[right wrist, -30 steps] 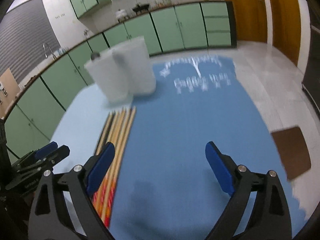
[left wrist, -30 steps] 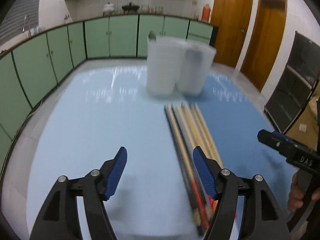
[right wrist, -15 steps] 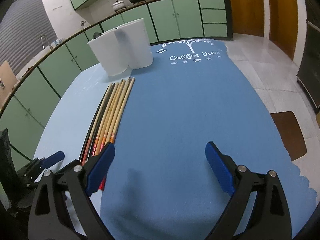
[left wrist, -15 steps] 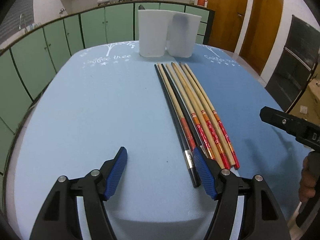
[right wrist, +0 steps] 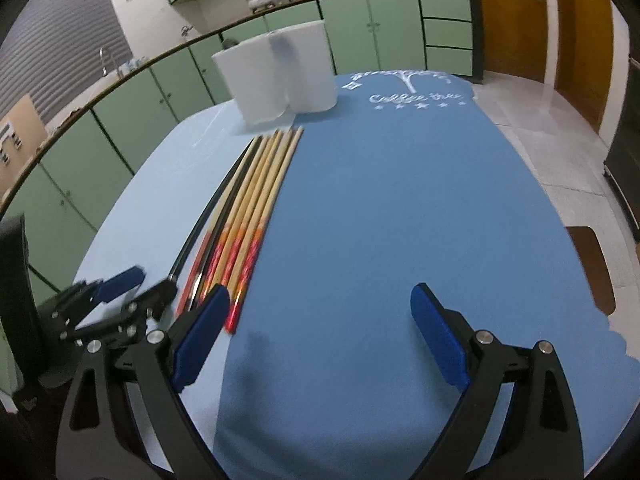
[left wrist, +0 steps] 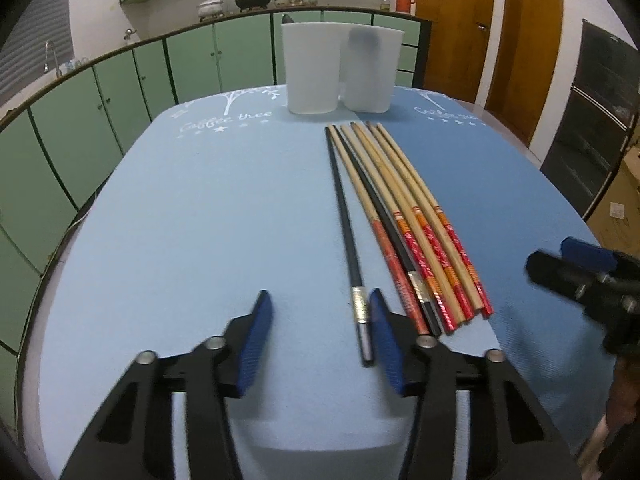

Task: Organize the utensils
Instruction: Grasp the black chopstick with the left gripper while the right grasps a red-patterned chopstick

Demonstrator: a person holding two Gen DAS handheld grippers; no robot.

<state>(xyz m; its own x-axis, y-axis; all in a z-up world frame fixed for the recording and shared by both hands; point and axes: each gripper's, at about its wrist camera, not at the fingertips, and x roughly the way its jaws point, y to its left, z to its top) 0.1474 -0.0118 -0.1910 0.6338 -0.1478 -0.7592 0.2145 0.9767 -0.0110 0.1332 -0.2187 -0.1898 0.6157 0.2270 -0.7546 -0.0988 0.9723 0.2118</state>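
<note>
table: blue cloth, light half left, dark half right.
cups: two white cups at far end, touching side by side; something dark shows through the right one.
sticks: six chopsticks in a row mid-table, long axis near-to-far, tips toward the cups. Leftmost black stick sits slightly apart from the rest.
left gripper: nearer one. Pitched down at the near ends; black stick's metal-banded end lies between the pads, hard against the right pad, clear of the left. Jaws have just been closing, not yet pinching.
right gripper: spread wide, empty, over dark cloth just right of the row; its left pad beside the red ends.
next, my guess: left closes on the black stick.
</note>
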